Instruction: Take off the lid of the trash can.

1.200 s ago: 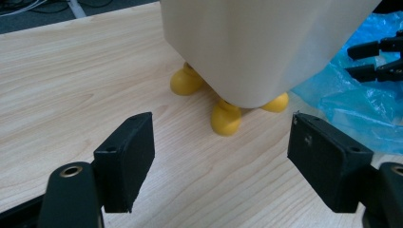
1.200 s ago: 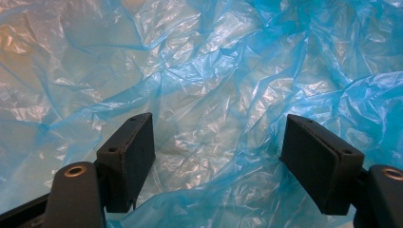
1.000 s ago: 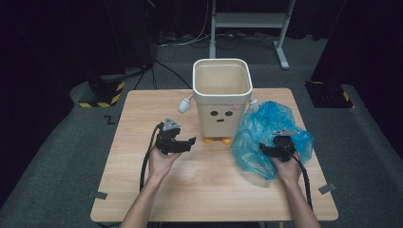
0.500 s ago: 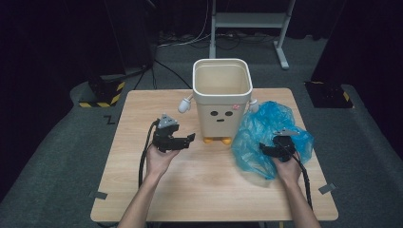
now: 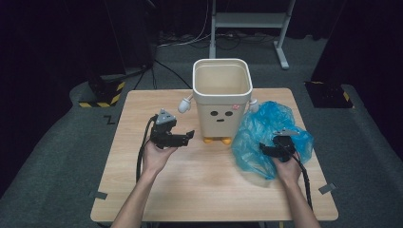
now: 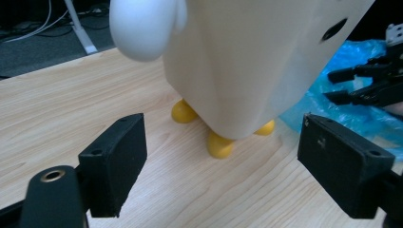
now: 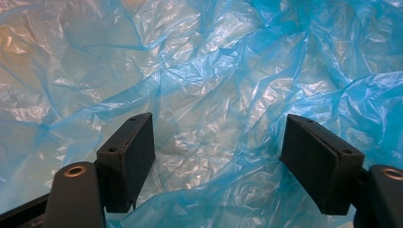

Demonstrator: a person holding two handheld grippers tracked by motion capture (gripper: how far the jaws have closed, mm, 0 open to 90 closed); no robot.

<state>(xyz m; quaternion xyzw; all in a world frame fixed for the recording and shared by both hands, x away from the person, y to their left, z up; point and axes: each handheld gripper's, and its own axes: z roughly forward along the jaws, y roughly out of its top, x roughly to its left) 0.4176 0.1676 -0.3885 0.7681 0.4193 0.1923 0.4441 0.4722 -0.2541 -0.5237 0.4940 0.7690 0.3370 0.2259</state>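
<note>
Left gripper [image 5: 190, 137]: jaws wide, just been opening, nothing between them, hovering above the bench [image 5: 157, 190] just left of the bin [image 5: 222, 102] and aimed at its yellow feet [image 6: 220, 145]. Right gripper [image 5: 264, 149]: jaws wide apart, over the crumpled blue bag [image 5: 266, 128] right of the bin, pads not pressing on the plastic.

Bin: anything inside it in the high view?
No, the bin stands open-topped with a bare cream floor; the blue bag lies beside it on the table.
</note>
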